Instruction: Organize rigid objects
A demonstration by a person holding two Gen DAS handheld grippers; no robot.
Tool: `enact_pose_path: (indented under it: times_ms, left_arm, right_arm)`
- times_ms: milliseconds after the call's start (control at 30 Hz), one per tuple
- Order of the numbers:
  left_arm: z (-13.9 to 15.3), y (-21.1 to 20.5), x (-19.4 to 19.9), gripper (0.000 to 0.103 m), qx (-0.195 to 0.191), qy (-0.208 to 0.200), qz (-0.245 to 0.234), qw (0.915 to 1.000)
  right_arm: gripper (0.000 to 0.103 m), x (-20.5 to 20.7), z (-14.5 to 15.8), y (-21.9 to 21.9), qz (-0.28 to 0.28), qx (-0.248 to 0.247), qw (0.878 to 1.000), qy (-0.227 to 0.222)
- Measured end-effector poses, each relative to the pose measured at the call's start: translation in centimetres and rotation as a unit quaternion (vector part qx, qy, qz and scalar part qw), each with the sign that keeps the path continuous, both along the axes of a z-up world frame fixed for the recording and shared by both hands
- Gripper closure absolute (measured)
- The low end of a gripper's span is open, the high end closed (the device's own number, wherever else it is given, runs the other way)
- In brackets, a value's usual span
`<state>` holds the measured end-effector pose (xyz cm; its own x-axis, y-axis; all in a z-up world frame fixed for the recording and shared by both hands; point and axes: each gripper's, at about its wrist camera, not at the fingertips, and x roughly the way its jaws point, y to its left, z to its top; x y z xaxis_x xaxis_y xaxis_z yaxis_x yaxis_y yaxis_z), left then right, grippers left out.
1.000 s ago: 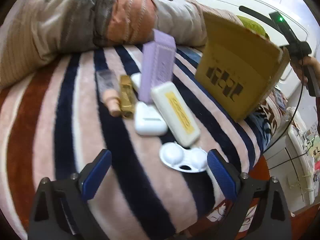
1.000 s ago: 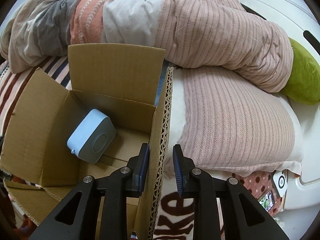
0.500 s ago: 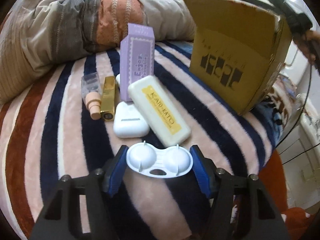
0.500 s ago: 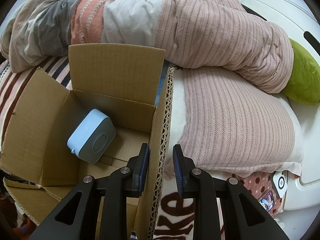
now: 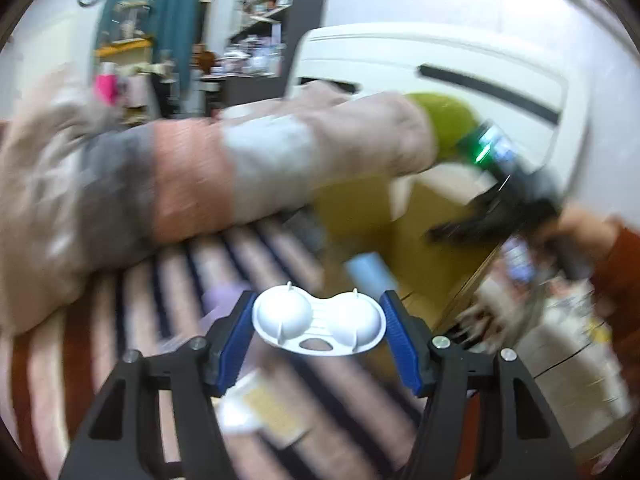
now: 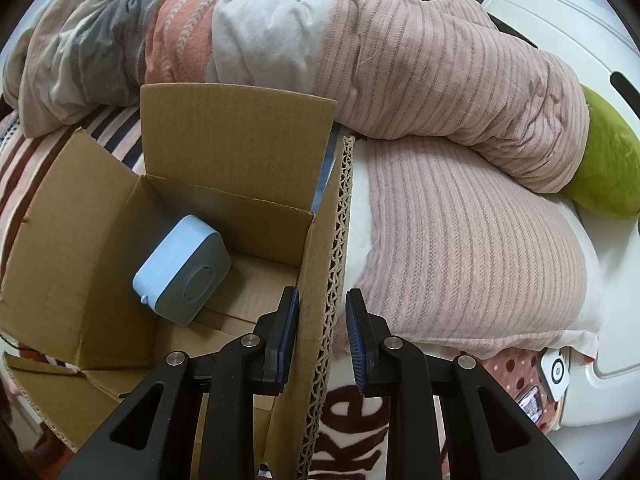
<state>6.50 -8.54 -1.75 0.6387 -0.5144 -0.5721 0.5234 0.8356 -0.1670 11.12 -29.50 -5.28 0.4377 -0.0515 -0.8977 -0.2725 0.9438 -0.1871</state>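
While left jaws clamp the lens case [image 5: 319,326], right jaws pinching the box flap [image 6: 326,300], speaker [image 6: 182,270] inside.

Corrugated cardboard box [image 6: 100,220], glossy plastic case [image 5: 320,326]

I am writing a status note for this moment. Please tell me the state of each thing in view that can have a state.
Left gripper: shut on the white twin-dome case.
White twin-dome case: closed, held level above the striped blanket.
Right gripper: shut on the cardboard box's flap.
Cardboard box: open, flaps up.
Blue square device: inside the box, leaning on its wall.
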Motion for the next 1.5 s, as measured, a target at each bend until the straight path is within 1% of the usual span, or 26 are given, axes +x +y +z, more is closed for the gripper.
enact_pose_path:
  times_ms: [33,100,167,233,300,333,400,433,467,567,633,733,767,800,833,900,1067,1233,1333,1500]
  left_arm:
    - [0.8,-1.3,1.0,0.044,-0.006,0.001,-0.017,0.9998]
    - [1.8,-4.0,2.7,0.044,0.010,0.004,-0.036,0.9993]
    - [1.8,-6.8,4.9,0.044,0.027,0.032,-0.055,0.9976]
    - [0.7,-9.6,7.1,0.044,0.053,0.069,-0.069,0.9938]
    - [-0.4,-11.2,8.5,0.044,0.082,0.093,-0.067,0.9900]
    - [-1.3,-12.2,9.5,0.044,0.100,0.109,-0.065,0.9868]
    - [-2.4,-13.0,10.6,0.044,0.114,0.127,-0.066,0.9831]
    - [-2.9,-13.3,10.9,0.044,0.131,0.129,-0.060,0.9811]
    - [-3.2,-13.4,10.8,0.044,0.139,0.129,-0.059,0.9801]
    - [-3.6,-13.4,10.4,0.043,0.146,0.130,-0.065,0.9785]
    - [-3.5,-13.1,10.1,0.033,0.153,0.129,-0.063,0.9778]
    - [-2.9,-13.0,9.5,0.028,0.148,0.117,-0.061,0.9801]
    - [-2.4,-12.7,9.2,0.027,0.141,0.115,-0.060,0.9814]
    - [-2.0,-12.5,8.9,0.021,0.135,0.113,-0.059,0.9826]
    - [-1.5,-12.1,8.6,0.018,0.128,0.109,-0.057,0.9842]
    - [-0.6,-11.2,8.1,0.017,0.121,0.095,-0.052,0.9867]
    - [2.0,-7.3,5.9,0.015,0.099,0.053,-0.030,0.9932]
    - [3.2,-2.6,3.3,0.015,0.090,0.018,0.005,0.9958]
    - [2.3,0.1,1.9,0.015,0.093,0.010,0.028,0.9952]
    - [-1.5,4.5,0.8,0.015,0.094,0.033,0.062,0.9931]
  right_arm:
    - [0.085,0.0,0.0,0.0,0.001,-0.001,1.000,0.000]
    - [0.085,0.0,0.0,0.1,0.001,0.000,1.000,0.000]
    - [0.085,0.0,-0.1,0.1,0.002,0.000,1.000,0.000]
    - [0.085,-0.1,-0.1,0.1,0.003,0.000,1.000,-0.001]
    - [0.085,-0.2,-0.1,0.0,0.004,0.002,1.000,-0.002]
    - [0.085,-0.2,-0.1,-0.1,0.004,0.003,1.000,-0.002]
    - [0.085,-0.3,-0.1,-0.2,0.006,0.004,1.000,-0.003]
    - [0.085,-0.3,-0.1,-0.2,0.006,0.005,1.000,-0.004]
    - [0.085,-0.3,-0.2,-0.2,0.006,0.004,1.000,-0.004]
    - [0.085,-0.4,-0.1,-0.3,0.007,0.008,1.000,-0.005]
    - [0.084,-0.4,-0.1,-0.3,0.008,0.009,1.000,-0.005]
    - [0.084,-0.4,-0.2,-0.2,0.009,0.005,1.000,-0.006]
    - [0.084,-0.4,-0.3,-0.1,0.009,0.001,1.000,-0.007]
    - [0.084,-0.5,-0.4,0.0,0.009,-0.003,1.000,-0.006]
    - [0.084,-0.5,-0.6,0.1,0.009,-0.010,1.000,-0.006]
    - [0.084,-0.4,-0.7,0.2,0.009,-0.009,1.000,-0.005]
    - [0.084,-0.5,-0.6,0.5,0.010,-0.011,1.000,-0.006]
    - [0.084,-0.5,-0.7,0.6,0.007,-0.010,1.000,-0.006]
    - [0.084,-0.4,-0.6,0.4,0.004,-0.003,1.000,-0.003]
    - [0.084,-0.3,0.1,-0.2,-0.002,0.008,1.000,-0.010]
